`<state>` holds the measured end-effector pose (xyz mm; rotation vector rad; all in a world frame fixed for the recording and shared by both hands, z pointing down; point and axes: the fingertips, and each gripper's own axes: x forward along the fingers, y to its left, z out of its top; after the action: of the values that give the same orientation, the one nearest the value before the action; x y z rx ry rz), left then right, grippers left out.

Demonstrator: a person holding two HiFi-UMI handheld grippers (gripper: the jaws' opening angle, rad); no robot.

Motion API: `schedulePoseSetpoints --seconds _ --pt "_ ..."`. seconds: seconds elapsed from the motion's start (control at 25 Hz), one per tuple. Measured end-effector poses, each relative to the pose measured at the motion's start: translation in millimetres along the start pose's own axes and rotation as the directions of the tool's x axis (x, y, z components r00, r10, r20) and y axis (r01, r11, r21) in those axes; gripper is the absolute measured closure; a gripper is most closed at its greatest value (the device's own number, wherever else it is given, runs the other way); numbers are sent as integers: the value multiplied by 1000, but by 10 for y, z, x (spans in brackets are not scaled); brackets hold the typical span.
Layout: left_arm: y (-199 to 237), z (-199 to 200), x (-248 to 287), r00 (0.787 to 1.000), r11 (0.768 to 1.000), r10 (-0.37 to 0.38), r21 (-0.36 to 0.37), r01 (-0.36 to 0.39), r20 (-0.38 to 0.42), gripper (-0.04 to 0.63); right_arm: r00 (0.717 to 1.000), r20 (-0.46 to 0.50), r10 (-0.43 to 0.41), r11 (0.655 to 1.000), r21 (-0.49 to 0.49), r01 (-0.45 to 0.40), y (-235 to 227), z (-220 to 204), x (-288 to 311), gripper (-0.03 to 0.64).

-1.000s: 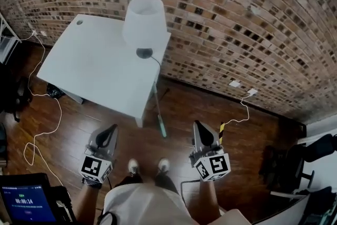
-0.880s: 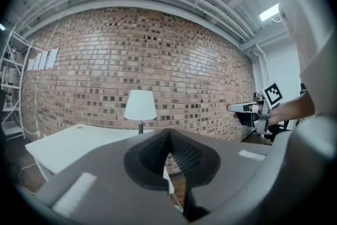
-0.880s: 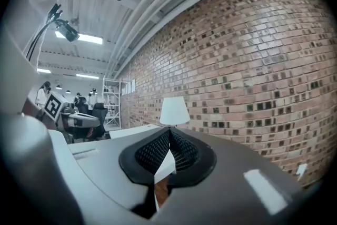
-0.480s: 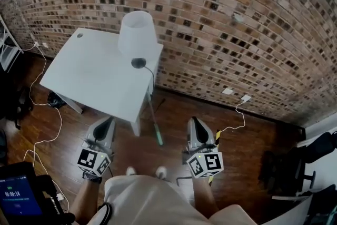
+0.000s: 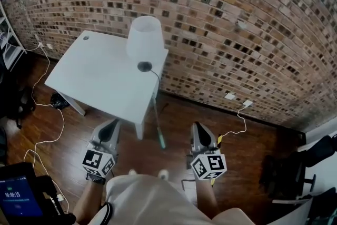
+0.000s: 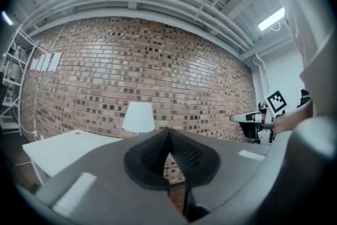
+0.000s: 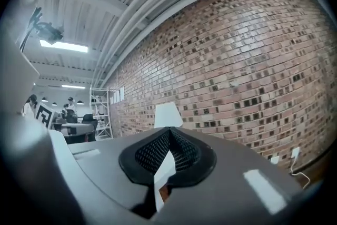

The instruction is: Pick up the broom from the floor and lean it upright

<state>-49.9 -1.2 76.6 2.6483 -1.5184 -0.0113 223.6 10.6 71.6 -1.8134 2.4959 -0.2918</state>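
Note:
The broom (image 5: 158, 126) lies on the wooden floor as a thin pale stick with a green end, between my two grippers and a little ahead of them. Its far end runs under the white table's corner. My left gripper (image 5: 111, 125) (image 6: 168, 132) is held level to the left of it, jaws shut and empty. My right gripper (image 5: 197, 127) (image 7: 169, 130) sits to the right of it, also shut on nothing. Neither gripper touches the broom. Both gripper views look at the brick wall, and the broom is not in them.
A white table (image 5: 95, 76) with a white lamp (image 5: 145, 37) stands ahead on the left against the brick wall (image 5: 237, 23). White cables (image 5: 37, 108) trail over the floor at left. A yellow-black item (image 5: 218, 140) lies by the right gripper. Dark chairs (image 5: 295, 171) stand at right.
Both grippers have risen a little and stay shut. The head view has shifted slightly, and the broom has not moved on the floor.

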Motion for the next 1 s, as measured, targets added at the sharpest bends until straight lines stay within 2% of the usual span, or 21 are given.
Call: schedulePoseSetpoints --seconds 0.28,0.44,0.64,0.84,0.92,1.0 --pt "53 -144 -204 997 997 -55 -47 53 -46 597 998 11 -68 998 4 68 297 17 -188 604" --pt "17 -380 -361 990 994 -110 -25 108 -86 597 993 45 -113 994 11 113 440 -71 -397 606" --pt "-172 -587 -727 983 990 -138 -52 132 -125 597 995 -42 -93 996 7 93 650 -358 -708 604" --pt "-492 -648 -1086 980 988 -153 -40 149 -127 597 995 14 -103 982 163 99 600 -341 -1101 606" --pt "-654 -636 -1255 982 989 -146 -25 144 -118 597 996 19 -92 982 166 87 604 -345 -1317 606" --pt "-841 -619 -1462 986 992 -130 -9 129 -109 597 997 18 -75 990 119 72 643 -332 -1589 604"
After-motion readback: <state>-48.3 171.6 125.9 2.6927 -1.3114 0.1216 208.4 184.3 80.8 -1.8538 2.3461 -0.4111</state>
